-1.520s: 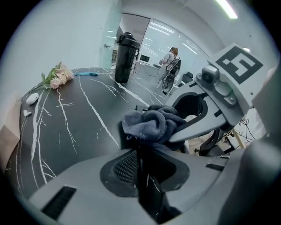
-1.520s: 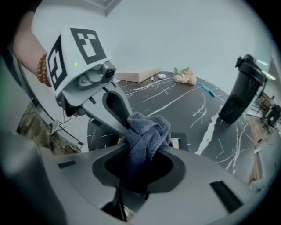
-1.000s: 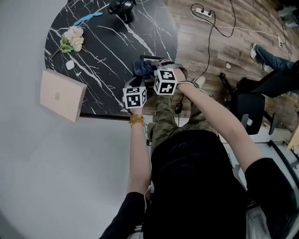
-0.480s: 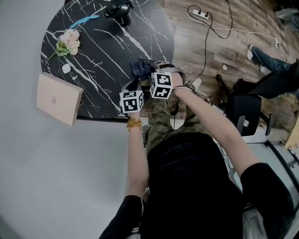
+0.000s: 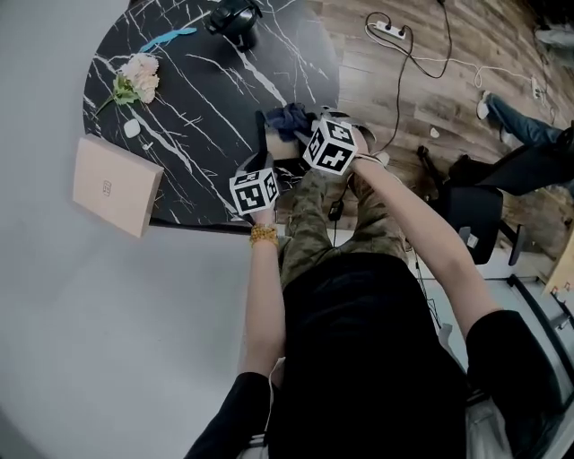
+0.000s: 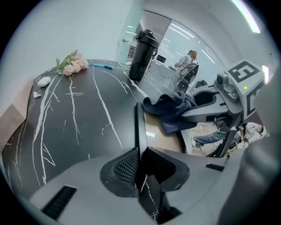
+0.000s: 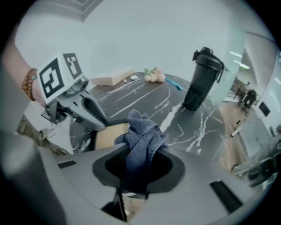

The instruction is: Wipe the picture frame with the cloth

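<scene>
The picture frame [image 6: 159,128] stands on edge at the near rim of the black marble table [image 5: 206,99], its tan face [image 7: 109,134] turned toward the right gripper. My left gripper [image 6: 139,165] is shut on the frame's thin black edge [image 5: 264,142]. My right gripper [image 7: 139,162] is shut on a bunched blue cloth [image 7: 142,136]. The cloth [image 6: 173,107] rests against the top of the frame's face [image 5: 289,118]. In the head view the left gripper [image 5: 262,168] is just left of the right gripper [image 5: 307,133].
A black shaker bottle [image 5: 235,20] stands at the table's far side, with a pink flower [image 5: 136,79], a blue pen-like item [image 5: 167,38] and small white pieces [image 5: 133,127] to the left. A beige box [image 5: 115,184] overhangs the left rim. A power strip [image 5: 387,27] and a chair [image 5: 475,215] are on the wooden floor.
The right gripper has carried the cloth to the right and away from me across the frame, and rolled a little. The left gripper has stayed in place on the frame's edge.
</scene>
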`<state>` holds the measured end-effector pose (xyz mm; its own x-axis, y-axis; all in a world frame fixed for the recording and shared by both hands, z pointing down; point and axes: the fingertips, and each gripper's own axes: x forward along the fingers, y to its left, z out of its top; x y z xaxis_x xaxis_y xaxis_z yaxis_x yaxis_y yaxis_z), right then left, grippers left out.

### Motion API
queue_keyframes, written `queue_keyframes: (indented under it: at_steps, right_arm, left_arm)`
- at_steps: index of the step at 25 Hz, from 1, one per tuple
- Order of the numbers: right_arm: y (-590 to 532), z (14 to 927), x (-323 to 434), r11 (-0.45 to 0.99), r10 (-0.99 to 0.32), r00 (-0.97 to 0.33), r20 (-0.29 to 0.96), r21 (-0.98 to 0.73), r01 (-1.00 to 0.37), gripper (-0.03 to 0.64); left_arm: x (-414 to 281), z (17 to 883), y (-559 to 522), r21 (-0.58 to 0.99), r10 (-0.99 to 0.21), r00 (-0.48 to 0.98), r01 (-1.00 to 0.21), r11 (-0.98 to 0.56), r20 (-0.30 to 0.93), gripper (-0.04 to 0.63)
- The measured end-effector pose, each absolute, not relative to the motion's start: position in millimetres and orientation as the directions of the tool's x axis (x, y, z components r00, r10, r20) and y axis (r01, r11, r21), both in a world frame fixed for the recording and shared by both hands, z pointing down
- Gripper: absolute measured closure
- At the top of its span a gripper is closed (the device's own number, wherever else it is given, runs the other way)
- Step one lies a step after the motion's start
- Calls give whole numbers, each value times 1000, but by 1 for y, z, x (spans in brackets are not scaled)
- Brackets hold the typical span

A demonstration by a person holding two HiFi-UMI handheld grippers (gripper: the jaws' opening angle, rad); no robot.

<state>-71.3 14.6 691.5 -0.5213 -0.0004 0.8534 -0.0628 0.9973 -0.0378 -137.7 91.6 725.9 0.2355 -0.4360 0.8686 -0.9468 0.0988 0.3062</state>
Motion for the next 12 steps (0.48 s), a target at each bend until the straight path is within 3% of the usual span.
queue_keyframes:
  at_steps: [3,12]
  right_arm:
    - [-15,705,-75,993,-109,-475,873,112,-23,531]
    - [34,718,-95,993,-76,-474,877,109,43,531]
  left_arm:
    - [-141,725,81,283,-452,200,-951,125,869,526]
    - [-141,728,77,303,-451,210,-942,143,867,523]
